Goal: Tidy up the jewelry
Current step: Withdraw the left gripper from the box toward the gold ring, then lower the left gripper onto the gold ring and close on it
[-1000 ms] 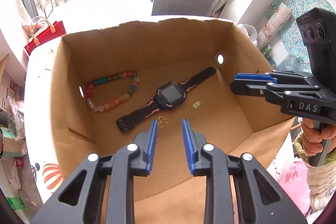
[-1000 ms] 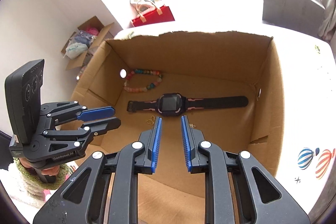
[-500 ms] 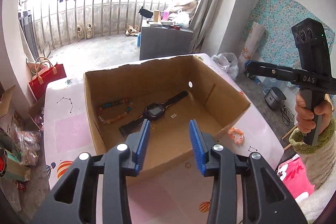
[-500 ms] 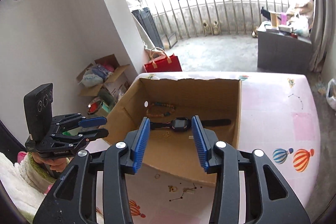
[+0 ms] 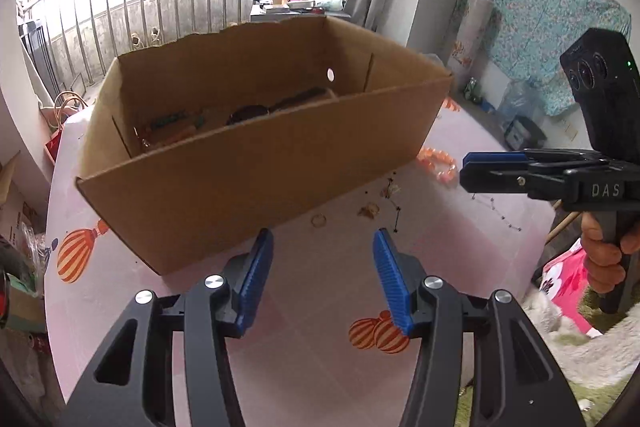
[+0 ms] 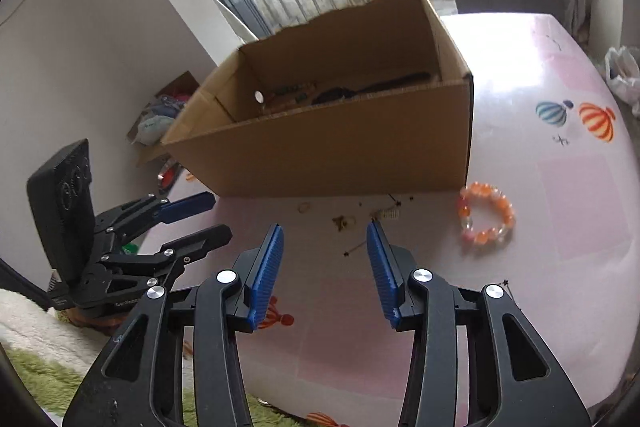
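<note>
A cardboard box stands on the pink table. Inside it lie a black watch and a coloured bead bracelet, partly hidden by the front wall. An orange bead bracelet lies on the table at the box's right corner. A gold ring, a gold charm and a small white piece lie in front of the box. My left gripper and right gripper are open and empty above the table's near edge.
The table has hot-air balloon prints and a rounded edge. A green rug lies below left. A red bag and an open floor box of clutter sit beyond the table.
Both grippers have pulled back out of the box and lowered to the table's near edge. Their jaws have opened wider. The loose jewelry in front of the box has come into view.
</note>
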`<state>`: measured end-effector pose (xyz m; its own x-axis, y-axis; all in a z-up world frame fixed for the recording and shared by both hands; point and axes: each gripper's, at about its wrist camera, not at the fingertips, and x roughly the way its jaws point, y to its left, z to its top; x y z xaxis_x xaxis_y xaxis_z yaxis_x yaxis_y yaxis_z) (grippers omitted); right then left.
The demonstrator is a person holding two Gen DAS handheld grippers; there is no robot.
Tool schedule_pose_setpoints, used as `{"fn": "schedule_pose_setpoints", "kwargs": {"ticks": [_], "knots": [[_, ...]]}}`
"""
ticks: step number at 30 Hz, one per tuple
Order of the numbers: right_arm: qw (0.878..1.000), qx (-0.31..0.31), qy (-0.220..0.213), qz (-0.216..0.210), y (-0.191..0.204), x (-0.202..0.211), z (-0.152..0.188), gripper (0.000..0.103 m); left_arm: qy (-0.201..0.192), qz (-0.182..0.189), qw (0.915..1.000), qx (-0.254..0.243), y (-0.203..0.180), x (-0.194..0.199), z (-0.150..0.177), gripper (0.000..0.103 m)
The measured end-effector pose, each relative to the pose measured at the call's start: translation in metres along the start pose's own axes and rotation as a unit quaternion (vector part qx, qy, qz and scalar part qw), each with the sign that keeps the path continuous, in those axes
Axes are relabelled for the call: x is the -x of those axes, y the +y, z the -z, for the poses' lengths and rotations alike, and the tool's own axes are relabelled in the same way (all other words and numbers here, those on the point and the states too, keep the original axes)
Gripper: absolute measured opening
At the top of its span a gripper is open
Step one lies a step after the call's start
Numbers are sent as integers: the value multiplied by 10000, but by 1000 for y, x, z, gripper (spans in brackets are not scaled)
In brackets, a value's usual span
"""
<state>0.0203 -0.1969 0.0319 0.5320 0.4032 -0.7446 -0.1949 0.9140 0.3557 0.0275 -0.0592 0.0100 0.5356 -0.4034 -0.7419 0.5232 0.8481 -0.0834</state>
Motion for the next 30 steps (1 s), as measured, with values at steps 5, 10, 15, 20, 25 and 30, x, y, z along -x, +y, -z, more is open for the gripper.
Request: {"fn": "schedule_pose_setpoints", "kwargs": {"ticks": [5,10,15,20,25,30], "knots": [[9995,-102,224,211,2,-32,9,29,53,-311,9991,-285,-11,-25,0,44],[9994,-227,231,121,2,-45,2,29,99,-551,9972,-497,-15,-43,-7,29],[9992,-286,278,56,-1,-48,3,29,230,-523,9971,-493,-12,-55,-12,19],[9987,-389,339,0,-3,-55,2,29,363,-474,9971,-470,-11,-66,-14,18],[9986,-364,387,10,-8,-51,4,29,428,-452,9972,-406,-7,-74,-14,17],[9985,-391,374,11,-9,-50,5,29,392,-431,9974,-433,-7,-75,-15,12]]}}
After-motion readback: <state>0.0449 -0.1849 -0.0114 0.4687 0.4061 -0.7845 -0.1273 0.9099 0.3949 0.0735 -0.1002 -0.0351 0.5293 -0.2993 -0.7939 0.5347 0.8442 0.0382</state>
